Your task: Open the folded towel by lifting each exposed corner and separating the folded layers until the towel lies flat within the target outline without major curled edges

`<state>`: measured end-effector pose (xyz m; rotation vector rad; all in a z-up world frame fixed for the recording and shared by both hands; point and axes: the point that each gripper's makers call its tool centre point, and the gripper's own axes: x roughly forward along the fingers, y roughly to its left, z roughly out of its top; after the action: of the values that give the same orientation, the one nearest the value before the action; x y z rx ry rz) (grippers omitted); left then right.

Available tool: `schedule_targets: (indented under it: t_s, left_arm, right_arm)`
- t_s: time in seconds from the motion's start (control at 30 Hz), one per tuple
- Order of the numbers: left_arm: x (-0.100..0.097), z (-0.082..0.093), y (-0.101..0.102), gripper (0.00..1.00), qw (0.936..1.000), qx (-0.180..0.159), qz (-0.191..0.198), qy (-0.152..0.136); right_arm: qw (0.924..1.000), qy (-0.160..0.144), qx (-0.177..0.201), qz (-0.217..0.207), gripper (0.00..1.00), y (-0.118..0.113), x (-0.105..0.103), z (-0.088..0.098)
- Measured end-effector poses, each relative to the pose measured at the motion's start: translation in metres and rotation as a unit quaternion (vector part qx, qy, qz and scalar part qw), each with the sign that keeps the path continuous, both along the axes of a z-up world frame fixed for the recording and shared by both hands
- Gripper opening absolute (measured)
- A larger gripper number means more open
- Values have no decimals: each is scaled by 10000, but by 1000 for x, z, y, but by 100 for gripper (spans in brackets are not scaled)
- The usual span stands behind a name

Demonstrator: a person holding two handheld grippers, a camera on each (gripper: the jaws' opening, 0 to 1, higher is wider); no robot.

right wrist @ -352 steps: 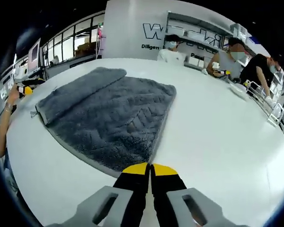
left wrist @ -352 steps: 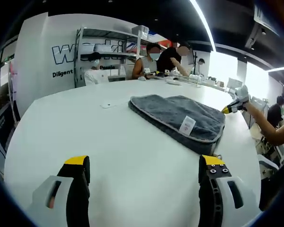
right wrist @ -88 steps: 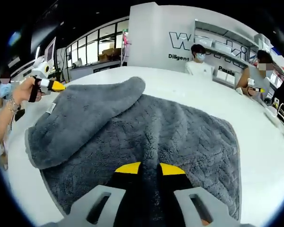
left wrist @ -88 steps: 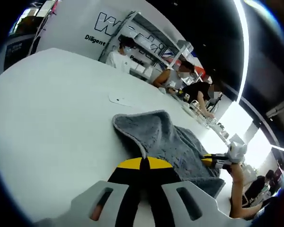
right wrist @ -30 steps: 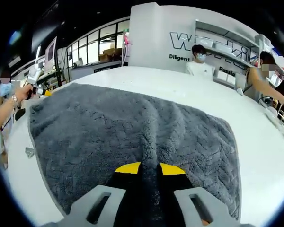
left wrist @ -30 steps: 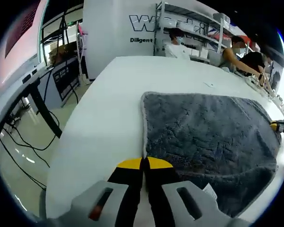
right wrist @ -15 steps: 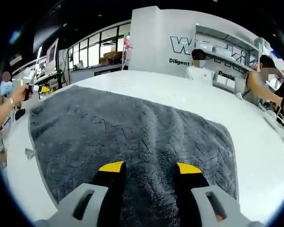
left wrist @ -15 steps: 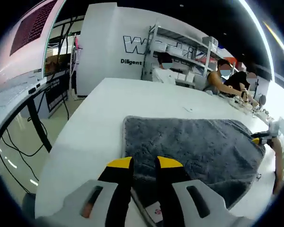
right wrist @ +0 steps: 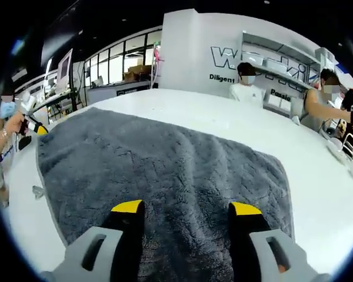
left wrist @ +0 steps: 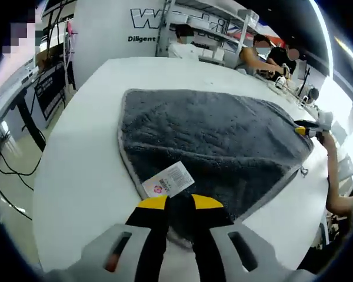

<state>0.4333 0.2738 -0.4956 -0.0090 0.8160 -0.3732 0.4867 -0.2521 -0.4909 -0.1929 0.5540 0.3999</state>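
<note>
The grey towel point(left wrist: 217, 132) lies spread out in one layer on the white table point(left wrist: 76, 170), its white label point(left wrist: 169, 179) face up near the close edge. My left gripper point(left wrist: 179, 202) hovers over that edge beside the label, jaws a little apart with nothing pinched. In the right gripper view the towel point(right wrist: 165, 170) stretches away with light ripples, and my right gripper point(right wrist: 186, 207) stands open wide above its near edge. Across the towel, the right gripper point(left wrist: 309, 130) appears in a hand. The left gripper point(right wrist: 32, 126) is at the far left corner.
Several people sit at the table's far side point(right wrist: 247, 79) by shelves point(left wrist: 223, 29) and a lettered wall point(right wrist: 235, 59). Small items lie at the far right edge point(right wrist: 347, 144). Desks with cables point(left wrist: 23, 100) stand past the table's left edge. Bare table surrounds the towel.
Both grippers went from shut to open and let the towel go. The left view has pulled back over the labelled corner. The folded-over flap seen earlier is now laid flat.
</note>
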Motion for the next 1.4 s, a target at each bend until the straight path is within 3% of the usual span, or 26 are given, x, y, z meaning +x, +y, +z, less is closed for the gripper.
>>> schedule_targets:
  t_s: [0.13, 0.43, 0.6, 1.0, 1.03, 1.17, 1.3, 1.4]
  left_arm:
    - [-1, -3, 5, 1, 9997, 243, -26, -47]
    - [-6, -3, 7, 1, 9996, 193, -118, -141]
    - [-9, -4, 16, 1, 9976, 588, -369, -40]
    - [-13, -2, 20, 3, 9944, 903, -539, -108]
    - [-14, -2, 17, 6, 9944, 883, -558, -130]
    - [-16, 11, -10, 20, 9963, 204, -748, -364]
    - [-19, 29, -42, 21, 9928, -293, -913, -715]
    - [-25, 31, -62, 20, 9902, -354, -1097, -787]
  right_arm:
    - [10000, 12, -21, 5, 57, -1, 0, -1]
    - [9999, 90, -83, 25, 57, -1, -2, -5]
    - [9999, 92, -72, 36, 57, 0, -2, -5]
    - [9997, 98, -176, 115, 61, 0, -1, -5]
    - [9997, 98, -189, 129, 61, 0, -2, -5]
    - [9997, 77, -167, 186, 62, 2, -2, -3]
    - [9997, 46, -60, 244, 63, 2, 0, 1]
    - [9994, 21, 79, 329, 63, 5, 1, 5]
